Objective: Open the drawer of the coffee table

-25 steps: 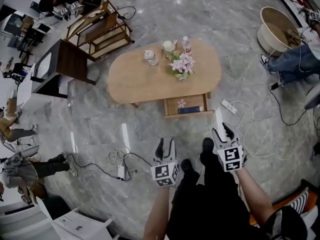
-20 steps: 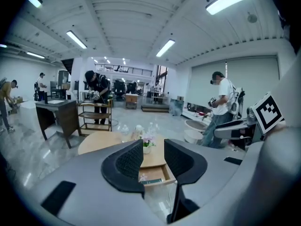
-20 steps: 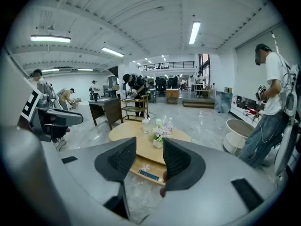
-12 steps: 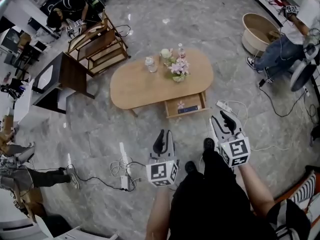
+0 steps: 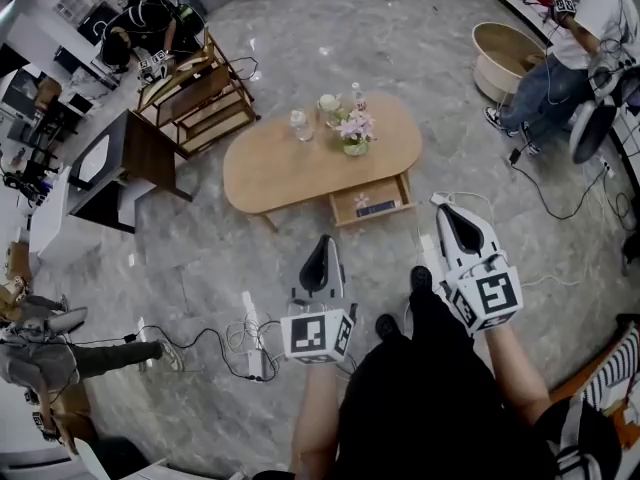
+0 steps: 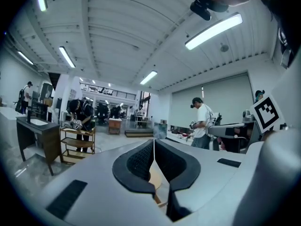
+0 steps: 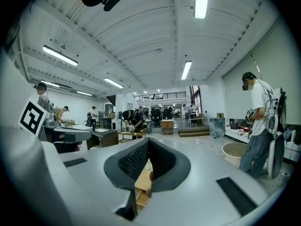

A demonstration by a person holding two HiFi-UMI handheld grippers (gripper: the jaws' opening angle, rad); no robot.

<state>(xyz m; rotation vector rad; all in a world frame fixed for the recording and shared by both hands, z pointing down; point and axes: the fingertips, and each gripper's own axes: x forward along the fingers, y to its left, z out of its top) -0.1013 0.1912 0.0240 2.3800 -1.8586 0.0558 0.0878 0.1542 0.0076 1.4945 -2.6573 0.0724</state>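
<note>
Head view. The oval light-wood coffee table (image 5: 290,168) stands on the grey marble-pattern floor (image 5: 400,28), in the middle of the room. Its shallow wooden drawer (image 5: 372,200) is under the table's near long edge, toward its right end. It is already pulled out toward the person. Inside lie a dark blue book (image 5: 378,208) and a small pink item (image 5: 361,201); I cannot tell what that item is.

On the tabletop:
- a bunch of pink flowers in a small vase (image 5: 354,133)
- a clear glass jar (image 5: 298,123)
- a clear bottle (image 5: 358,96)
- a small white cup-like piece (image 5: 329,103)

Left gripper (image 5: 323,243), white with black pads: the jaws are together with nothing between them. The left gripper view confirms this, with the pads of the left gripper (image 6: 154,142) meeting along a thin seam. It points toward the table and is well apart from it.

Right gripper (image 5: 447,211), same build: also closed and empty, near the drawer's right front corner in this view but not touching it. In the right gripper view the pads of the right gripper (image 7: 148,140) meet at their tips, and light wood shows below them.

Surroundings:
- a slatted wooden shelf rack (image 5: 195,93) and a dark wooden desk (image 5: 130,158), left of the table
- a round beige tub (image 5: 505,58) at upper right, beside a person in a white shirt (image 5: 590,8)
- a white power strip with cables (image 5: 250,338) on the floor near the left gripper
</note>
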